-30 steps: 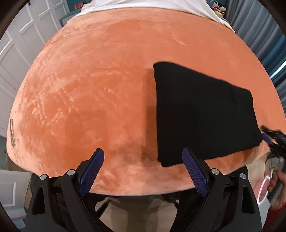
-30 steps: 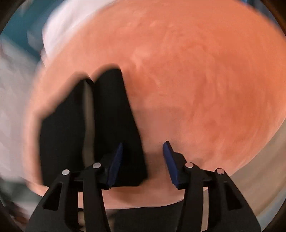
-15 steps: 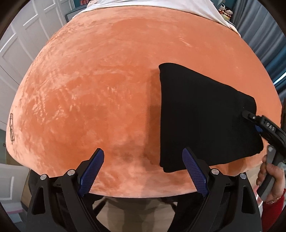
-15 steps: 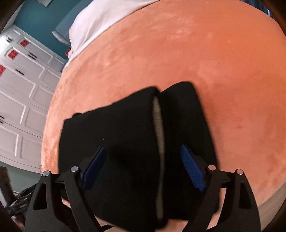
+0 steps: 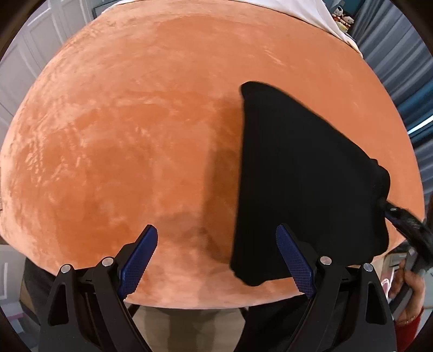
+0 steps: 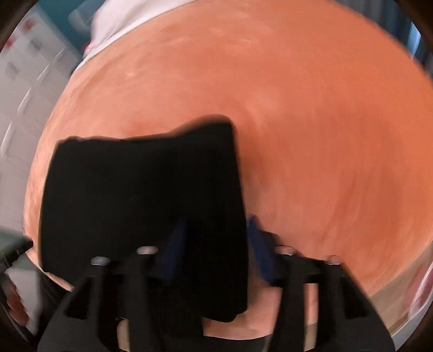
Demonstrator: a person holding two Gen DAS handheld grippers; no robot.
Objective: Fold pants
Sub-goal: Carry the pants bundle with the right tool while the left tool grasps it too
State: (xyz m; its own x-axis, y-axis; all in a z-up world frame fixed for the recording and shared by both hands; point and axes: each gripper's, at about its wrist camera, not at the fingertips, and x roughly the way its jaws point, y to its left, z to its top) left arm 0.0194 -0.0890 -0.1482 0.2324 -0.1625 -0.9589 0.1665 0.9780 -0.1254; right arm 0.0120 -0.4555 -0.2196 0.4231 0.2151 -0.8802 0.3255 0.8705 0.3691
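Black folded pants [image 5: 303, 184] lie on the orange bedspread [image 5: 135, 135]; right gripper [image 6: 216, 243], just closing, apparently pinches their edge, left gripper [image 5: 216, 254] gapes empty; a partial pinch could unravel the fold

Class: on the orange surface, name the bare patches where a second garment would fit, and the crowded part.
Bare: the orange surface left of the black pants, and beyond them toward the white sheet. Crowded: the near right edge, with pants and right tool.
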